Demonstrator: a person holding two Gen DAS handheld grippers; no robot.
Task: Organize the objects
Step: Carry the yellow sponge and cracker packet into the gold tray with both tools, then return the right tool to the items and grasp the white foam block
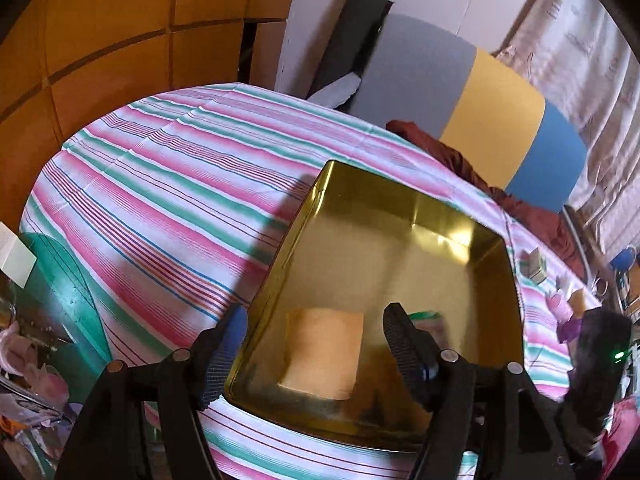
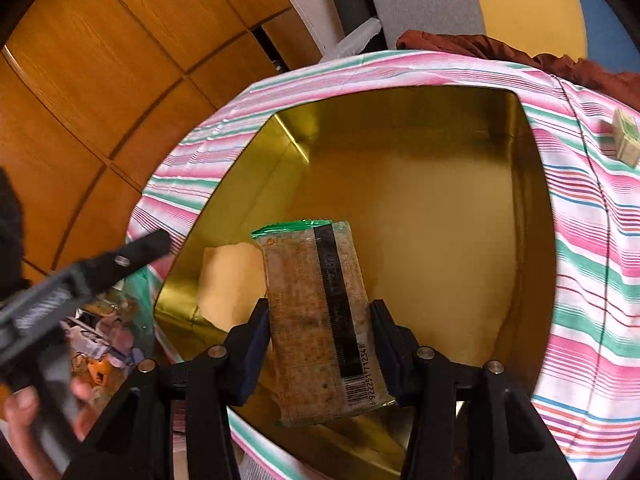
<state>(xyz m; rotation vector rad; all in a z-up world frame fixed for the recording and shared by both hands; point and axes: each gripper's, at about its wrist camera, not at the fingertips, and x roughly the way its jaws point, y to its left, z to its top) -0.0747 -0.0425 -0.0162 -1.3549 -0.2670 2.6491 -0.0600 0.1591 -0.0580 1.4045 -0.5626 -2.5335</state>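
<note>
Right gripper (image 2: 318,340) I hold clamped on a cracker packet (image 2: 320,312) above the open gold tin (image 2: 532,240), where a tan pad (image 2: 228,280) lies on the floor beside the packet. Left gripper (image 1: 316,344) hangs released and empty, tilted down over the tin's near-left corner, one finger outside the wall. Only my right view shows the hand (image 2: 24,416) carrying it; a small box (image 2: 624,136) sits apart on the striped cloth (image 2: 592,240).

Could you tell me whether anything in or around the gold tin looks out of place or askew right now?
Nothing looks spilled or damaged. The small box lies tilted on the striped cloth outside the gold tin, where only an orange packet lies.
</note>
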